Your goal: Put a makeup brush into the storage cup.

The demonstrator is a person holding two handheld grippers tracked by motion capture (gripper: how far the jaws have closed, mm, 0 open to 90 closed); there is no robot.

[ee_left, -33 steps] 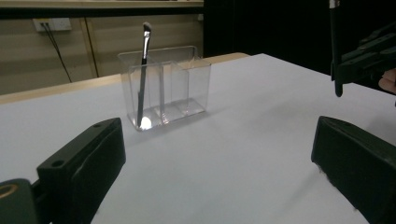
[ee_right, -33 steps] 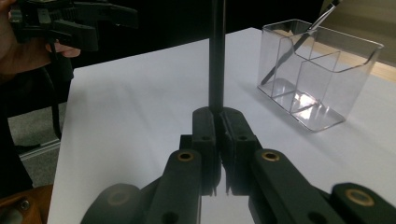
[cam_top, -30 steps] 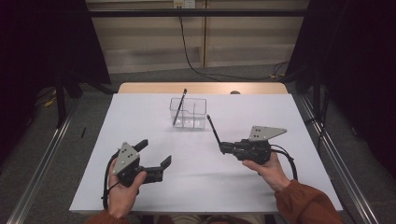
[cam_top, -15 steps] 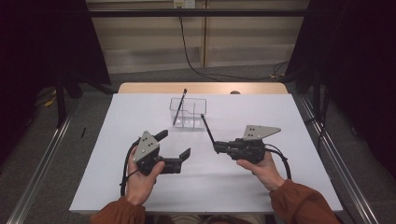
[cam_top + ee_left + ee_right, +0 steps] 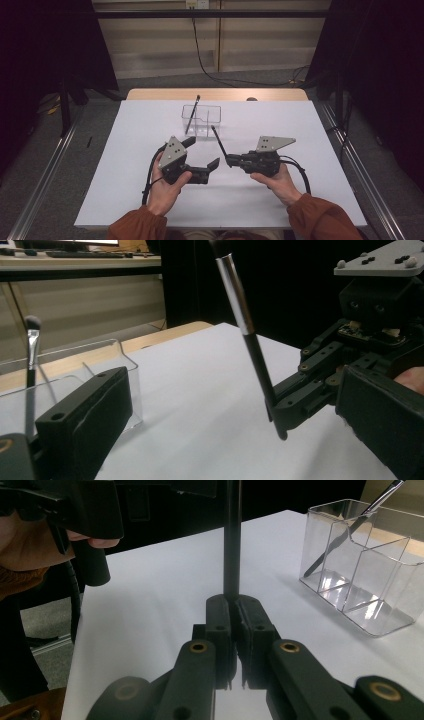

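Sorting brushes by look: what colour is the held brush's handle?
Black, with a silver ferrule: the brush shows best in the left gripper view.

High view overhead, facing forward; gripper views low, close; all share clear organizer (image 5: 202, 121).

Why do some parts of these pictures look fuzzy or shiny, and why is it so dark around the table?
High view: the white table is lit but dark curtains surround it. Left gripper view: the near black jaws blur, while the brush held by the right gripper looks sharper. Right gripper view: the right gripper's own jaws are soft, and the clear organizer catches bright glints.
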